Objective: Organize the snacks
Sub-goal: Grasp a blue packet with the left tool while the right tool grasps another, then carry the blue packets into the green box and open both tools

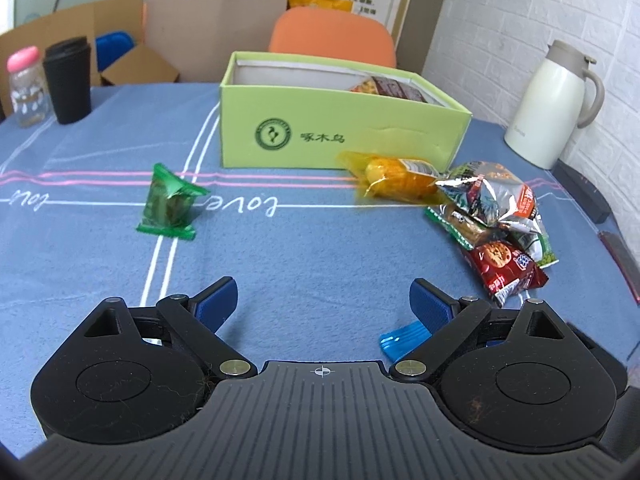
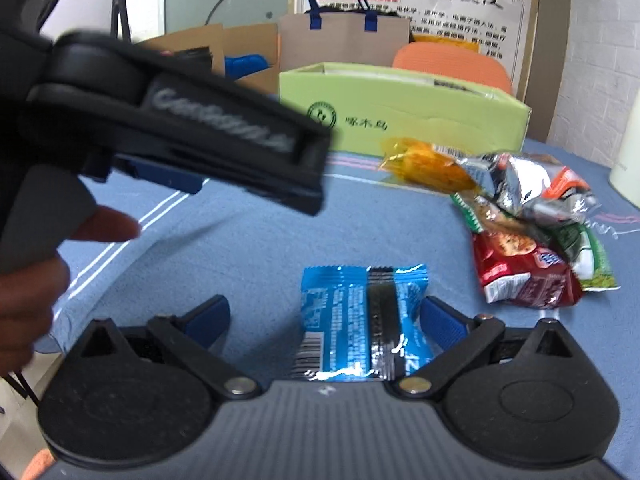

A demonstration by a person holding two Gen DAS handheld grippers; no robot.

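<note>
The surface, under a blue cloth, carries a green box toward its far edge, open at the top, with at least one packet already inside. In front of the box's right corner, toward the right edge, lies a heap of snack packets, an orange packet at its box end. A green packet sits alone, well left of the heap. Nearest the near edge lies a blue packet.

The step in hand looks like picking up that blue packet. The right tool hangs released, jaws spread, with the packet between them, close against the right one. The left tool is also released and holds nothing.

Next, the right tool likely needs to centre, clench on the packet, then carry it to the box.
</note>
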